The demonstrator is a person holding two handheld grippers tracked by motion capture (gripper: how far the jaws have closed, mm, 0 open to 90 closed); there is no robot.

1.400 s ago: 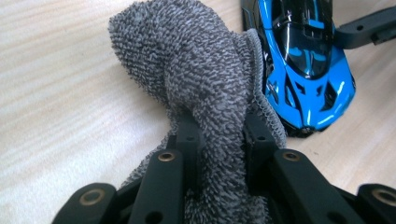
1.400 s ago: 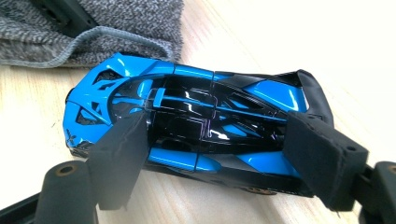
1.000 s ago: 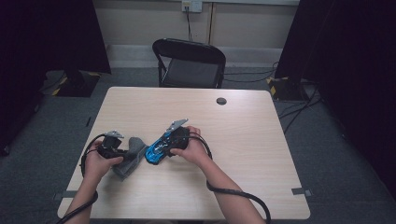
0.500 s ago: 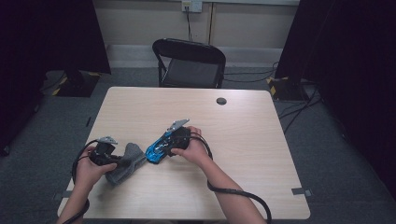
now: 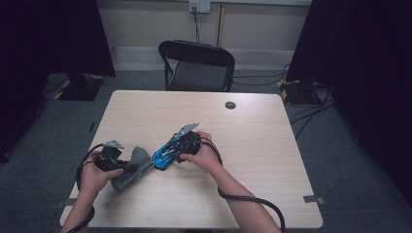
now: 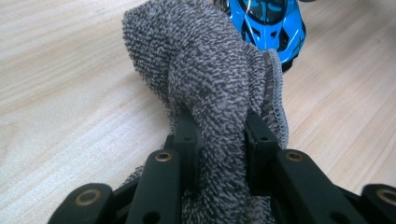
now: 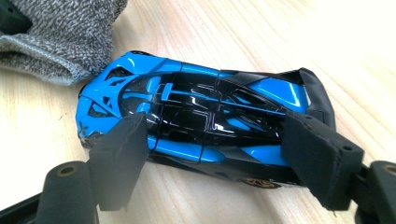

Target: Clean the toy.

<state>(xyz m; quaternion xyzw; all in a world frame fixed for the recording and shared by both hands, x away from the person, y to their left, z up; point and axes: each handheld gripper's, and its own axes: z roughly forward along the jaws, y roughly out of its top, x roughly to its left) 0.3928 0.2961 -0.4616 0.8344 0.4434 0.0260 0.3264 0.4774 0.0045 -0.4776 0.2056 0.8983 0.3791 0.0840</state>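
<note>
Shifting lower-left: left gripper (image 5: 127, 167) clamping grey terry cloth (image 6: 210, 88), seemingly mid-wipe; right gripper (image 7: 215, 154) holding glossy blue-and-black toy car (image 7: 196, 116).

High view: table (image 5: 272, 160) evenly lit from overhead, room dim, black at both side edges and corners — soft, slightly grainy, no strong shadows. Left gripper view: bright, grey towel (image 6: 210, 79) sharp mid-frame, black gripper parts at the bottom edge a bit soft. Right gripper view: blue toy car (image 7: 201, 116) crisp, white glare streaks on its glossy roof — wood overexposed toward the top right corner, short soft shadow under the car.
</note>
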